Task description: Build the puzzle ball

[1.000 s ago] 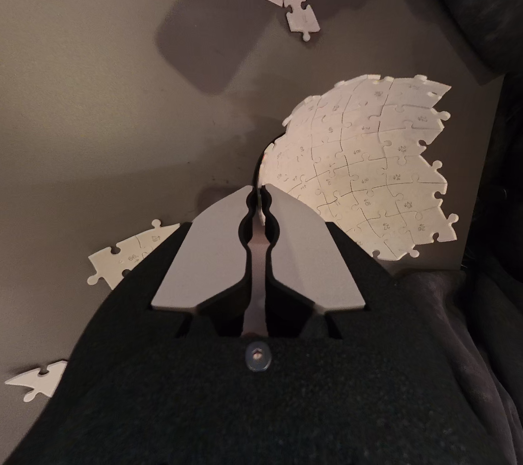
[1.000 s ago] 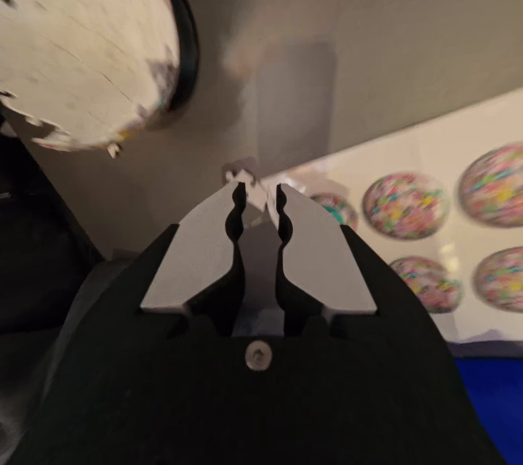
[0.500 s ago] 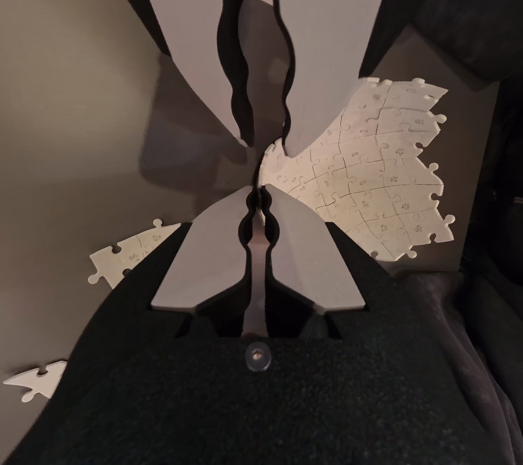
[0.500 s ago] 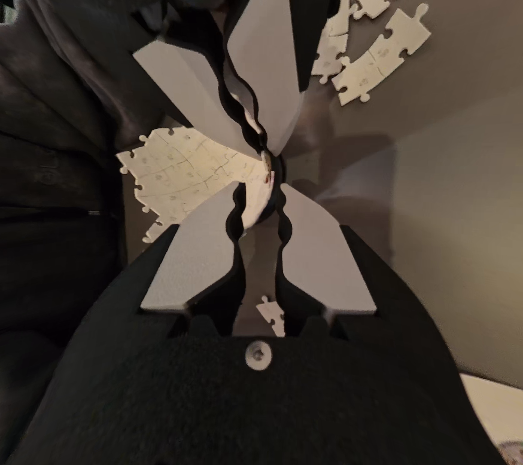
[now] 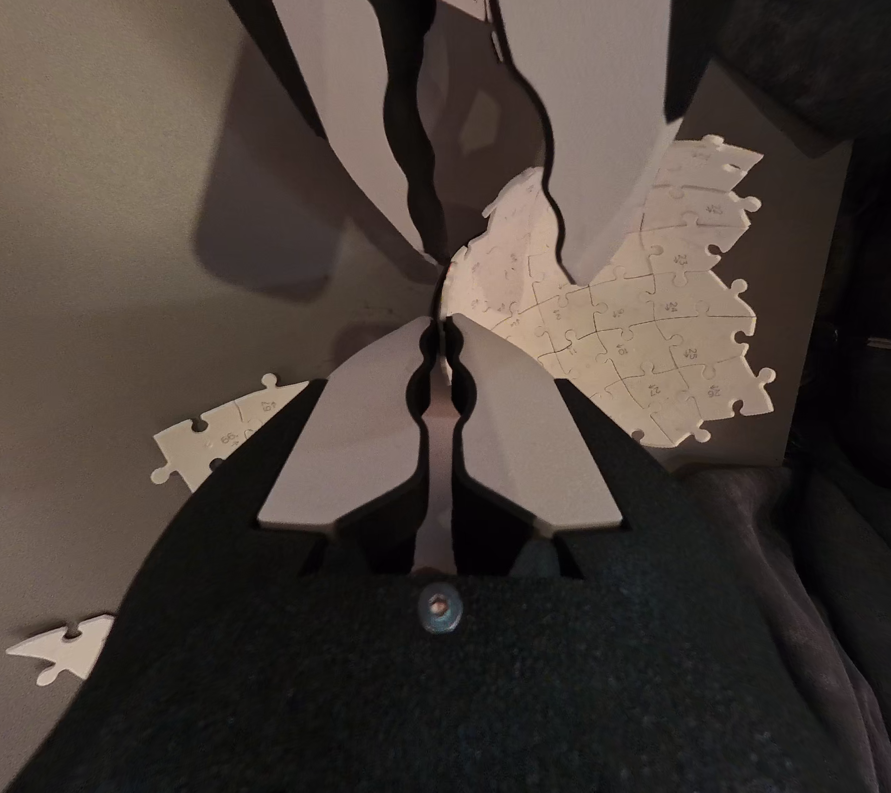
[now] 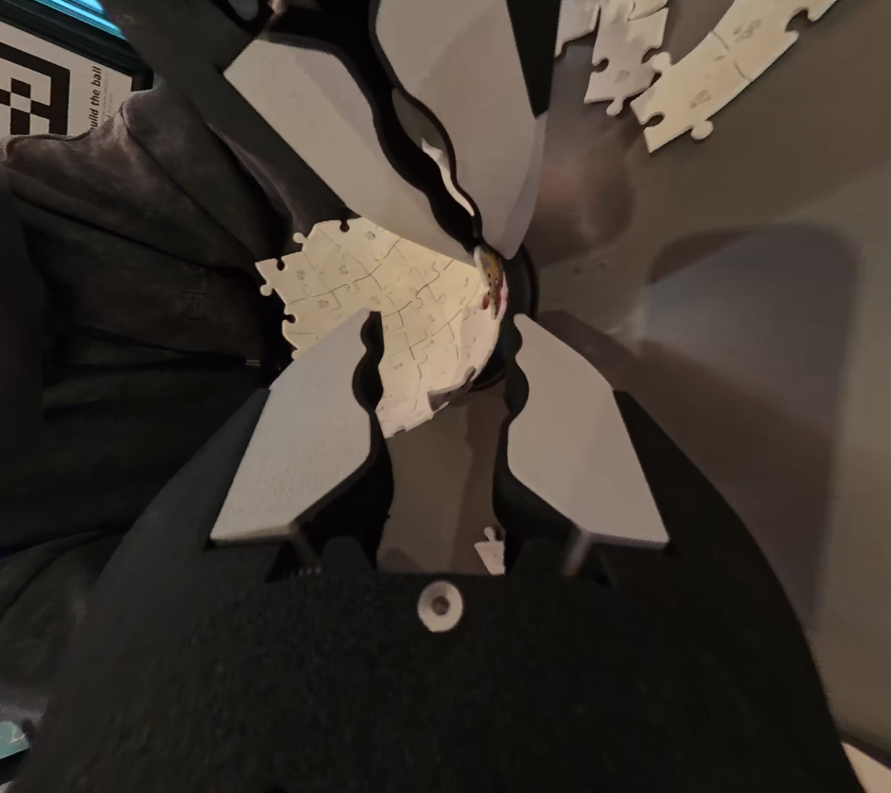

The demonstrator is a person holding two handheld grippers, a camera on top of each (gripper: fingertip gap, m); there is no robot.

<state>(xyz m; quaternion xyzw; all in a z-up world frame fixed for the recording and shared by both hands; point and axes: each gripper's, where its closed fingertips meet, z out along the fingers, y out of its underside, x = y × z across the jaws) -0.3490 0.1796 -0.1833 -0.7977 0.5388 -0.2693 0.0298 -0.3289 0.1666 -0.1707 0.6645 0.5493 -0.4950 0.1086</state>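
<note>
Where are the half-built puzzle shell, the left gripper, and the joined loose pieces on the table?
Puzzle shell [image 5: 627, 335]: left wrist view, pale inner face.
Left gripper [image 5: 441, 331]: left wrist view, between its closed fingertips.
Joined loose pieces [image 6: 723, 60]: right wrist view, middle of the curved strip.

The left gripper [image 5: 439, 326] covers the near part of a joined strip of pieces [image 5: 212, 437] on its left. The right gripper [image 6: 441, 321] hides most of one loose piece [image 6: 492, 553] beneath its fingers.

Half-built puzzle ball shell [image 5: 641, 335], white inside w/ numbered pcs, jagged rim, edge pinched upright above table.
</note>
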